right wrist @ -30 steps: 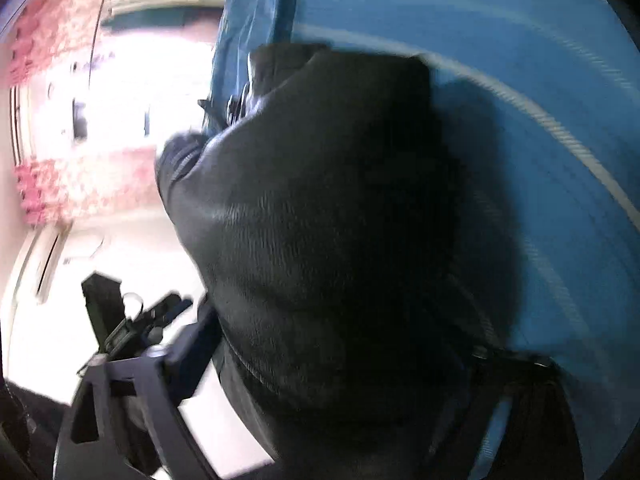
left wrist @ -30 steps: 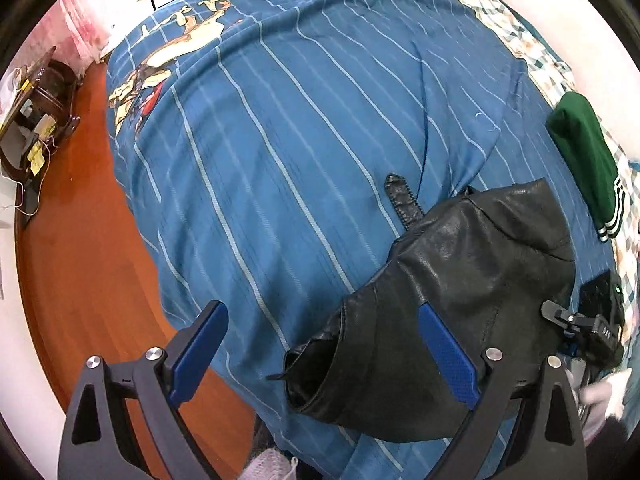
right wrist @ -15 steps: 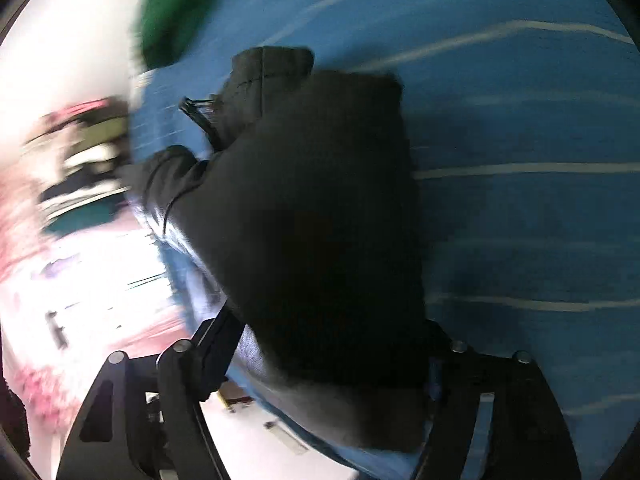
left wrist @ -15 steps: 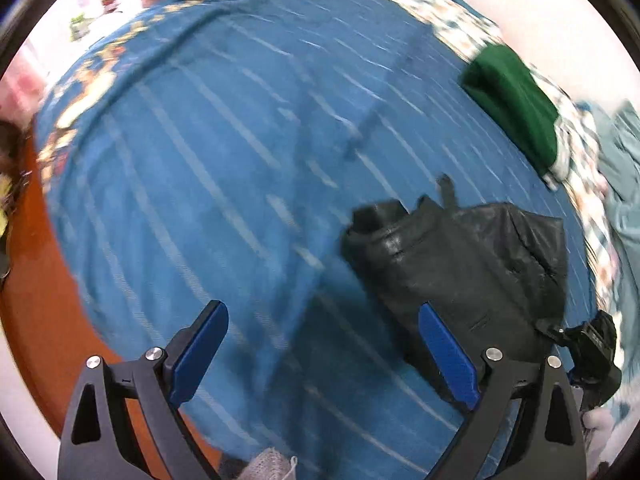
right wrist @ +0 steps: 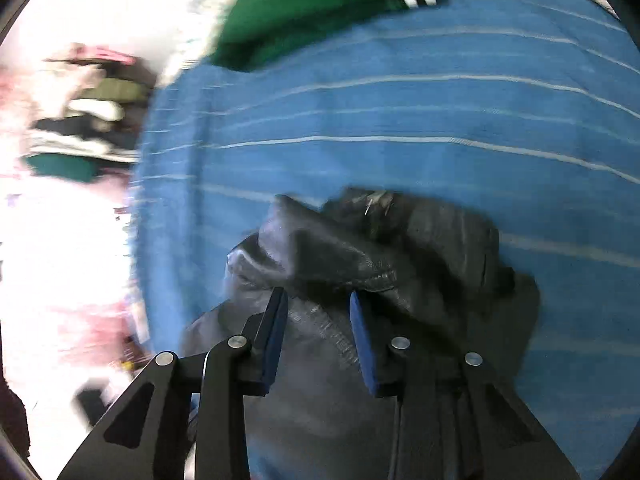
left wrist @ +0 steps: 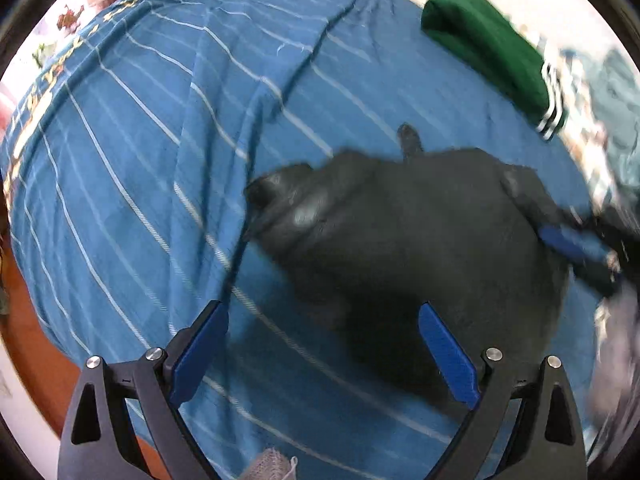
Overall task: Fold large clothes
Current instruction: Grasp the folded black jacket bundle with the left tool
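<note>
1. the landmark i use is the black leather jacket (left wrist: 420, 248), a bundled heap on the blue striped bedspread (left wrist: 168, 128); it is the task's thing.
2. my left gripper (left wrist: 322, 344) hangs over the near-left edge of the jacket with its jaws spread wide and nothing between them: one pad over bare bedspread, the other over leather.
3. my right gripper (right wrist: 318, 328) sits on the near edge of the jacket. its jaws have just been closing and stand narrow, with a ridge of leather between the pads; i cannot tell whether they press on it yet.
4. to do this step well, i judge i should confirm the right pinch holds a single layer at a hem or seam, then lift only enough to spread the heap. the stiff leather will likely slide rather than drape.
5. the left gripper should take the opposite edge so the jacket opens flat before any fold.
6. beyond the jacket lies a folded green garment (left wrist: 488, 60) with white stripes.
7. far left of the jacket, yellow script runs along the bedspread's edge; i cannot read it. no brand shows.
</note>
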Demonstrator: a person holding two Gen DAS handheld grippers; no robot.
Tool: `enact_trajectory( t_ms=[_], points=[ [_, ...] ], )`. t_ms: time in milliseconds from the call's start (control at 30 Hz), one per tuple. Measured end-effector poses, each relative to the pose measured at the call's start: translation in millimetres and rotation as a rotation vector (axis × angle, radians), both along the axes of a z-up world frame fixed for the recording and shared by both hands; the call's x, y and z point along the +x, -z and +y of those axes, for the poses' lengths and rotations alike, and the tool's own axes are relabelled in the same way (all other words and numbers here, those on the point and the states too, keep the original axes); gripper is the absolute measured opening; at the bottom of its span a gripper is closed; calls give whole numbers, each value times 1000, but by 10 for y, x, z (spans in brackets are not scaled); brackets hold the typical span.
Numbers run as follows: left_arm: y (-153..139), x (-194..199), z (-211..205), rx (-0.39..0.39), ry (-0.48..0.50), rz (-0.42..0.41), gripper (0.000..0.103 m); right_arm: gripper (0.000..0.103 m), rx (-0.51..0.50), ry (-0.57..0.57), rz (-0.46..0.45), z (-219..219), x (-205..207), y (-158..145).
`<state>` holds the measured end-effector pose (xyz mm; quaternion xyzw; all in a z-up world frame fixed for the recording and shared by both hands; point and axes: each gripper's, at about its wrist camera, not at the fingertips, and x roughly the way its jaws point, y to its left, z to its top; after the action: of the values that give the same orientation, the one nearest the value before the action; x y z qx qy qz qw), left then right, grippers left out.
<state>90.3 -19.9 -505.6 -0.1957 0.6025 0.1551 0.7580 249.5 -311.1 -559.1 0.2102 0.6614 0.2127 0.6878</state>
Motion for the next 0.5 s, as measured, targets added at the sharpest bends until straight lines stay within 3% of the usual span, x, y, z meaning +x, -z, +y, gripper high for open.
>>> enact_trajectory(
  t_ms=[67,133,200,300,400,433,500],
  points=[
    [111,-72,-21,17,38,49,97,33,-27,8,51,39,179,253],
    [173,-199,-19,10,54,83,97,33,-46,-38,53,134,272,163],
    [177,-312,36,-53,24,91,97,33,-31,-69,63,94,240,23],
    [61,-332,211,-171,-89,12,97,39,38,-38,69,-165,230,-193],
    [22,-136,391,-263,-182,-74,97,69,28,50,18,-512,-43,-417],
    [56,-53,430,-293,-202,-92,97,74,11,76,7,-665,-135,-478],
    [195,153,492,-341,-229,-119,96,74,1,122,10,-876,-319,-511]
  ],
)
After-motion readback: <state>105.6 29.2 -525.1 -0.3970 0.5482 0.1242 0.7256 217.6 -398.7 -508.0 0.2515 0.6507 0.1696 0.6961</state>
